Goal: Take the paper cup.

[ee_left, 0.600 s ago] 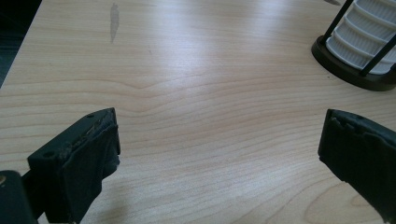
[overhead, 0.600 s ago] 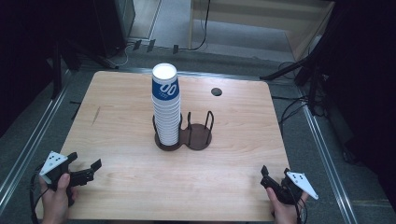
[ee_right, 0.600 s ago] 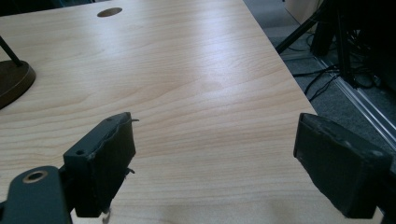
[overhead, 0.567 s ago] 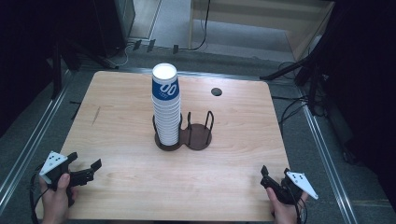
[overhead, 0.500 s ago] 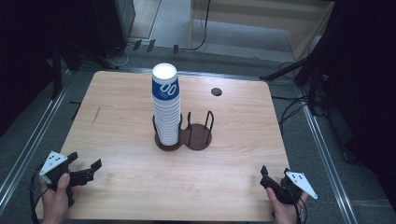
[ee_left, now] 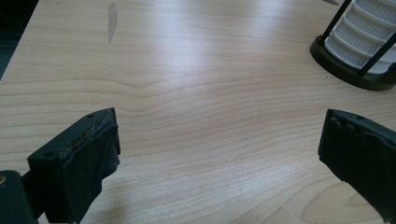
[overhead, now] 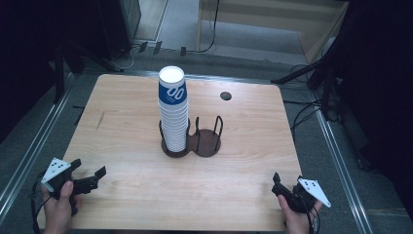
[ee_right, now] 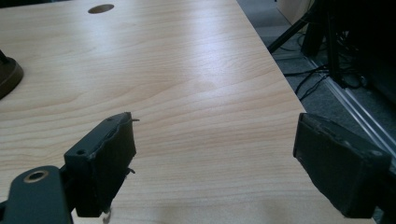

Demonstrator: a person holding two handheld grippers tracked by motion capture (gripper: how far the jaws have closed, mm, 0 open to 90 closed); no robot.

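Observation:
A tall stack of white paper cups (overhead: 173, 113) with a blue-banded top cup stands in the left ring of a dark two-ring cup holder (overhead: 191, 144) at the table's middle; the right ring holds nothing. In the left gripper view the bottom of the cup stack (ee_left: 362, 37) shows at top right. My left gripper (overhead: 89, 178) rests at the near left corner, held by a hand, jaws wide apart and empty (ee_left: 219, 154). My right gripper (overhead: 278, 187) sits at the near right corner, also open and empty (ee_right: 215, 163).
The wooden table (overhead: 122, 112) has a round cable hole (overhead: 225, 96) at the back right and a grey smear (overhead: 100, 120) on the left. The table's right edge (ee_right: 275, 79) drops to a floor with cables and metal rails.

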